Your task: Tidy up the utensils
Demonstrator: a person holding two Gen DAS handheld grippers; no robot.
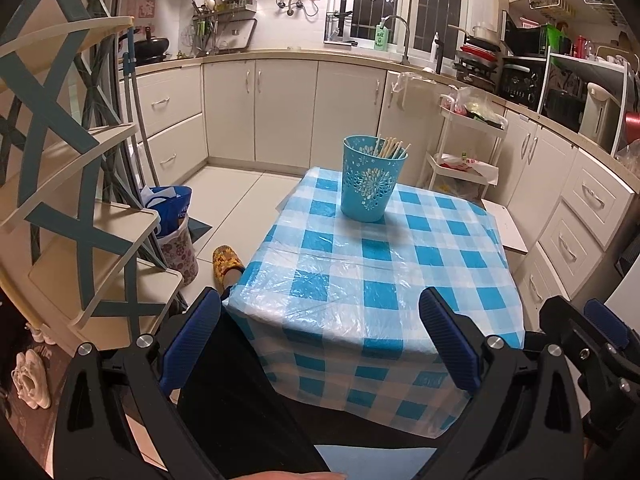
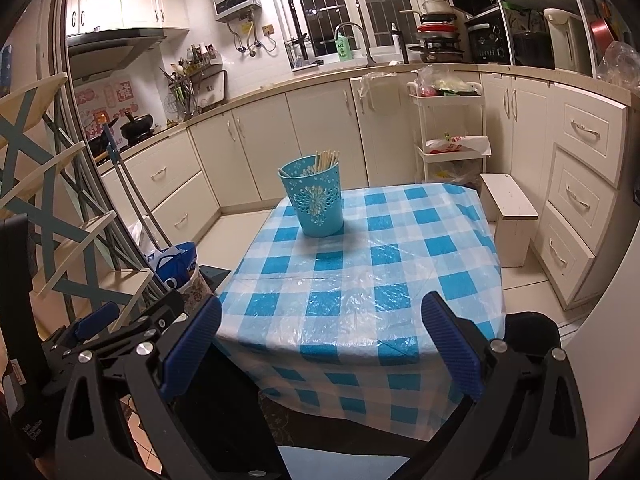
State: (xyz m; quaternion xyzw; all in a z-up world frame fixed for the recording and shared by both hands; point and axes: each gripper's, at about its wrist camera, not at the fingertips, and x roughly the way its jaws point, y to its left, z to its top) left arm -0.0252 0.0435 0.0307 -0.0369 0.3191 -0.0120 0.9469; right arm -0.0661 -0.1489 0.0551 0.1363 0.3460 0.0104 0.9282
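Turquoise holder (image 1: 370,179) stands upright toward the table's (image 1: 360,272) far edge, chopsticks (image 1: 393,148) gathered inside; left gripper (image 1: 320,336) and right gripper (image 2: 322,340), jaws apart and empty, hang well back, probably finished

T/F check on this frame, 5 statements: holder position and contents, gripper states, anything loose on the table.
1. The blue holder stands upright on the checked tablecloth. True.
2. The holder is empty. False: a bundle of chopsticks sticks out of it.
3. The left gripper is shut on a chopstick. False: its jaws are wide apart and hold nothing.
4. The right gripper is open, short of the holder, at the table's near edge. True.
5. Loose spoons lie on the tablecloth beside the holder. False: no loose utensil shows on the cloth in either view.
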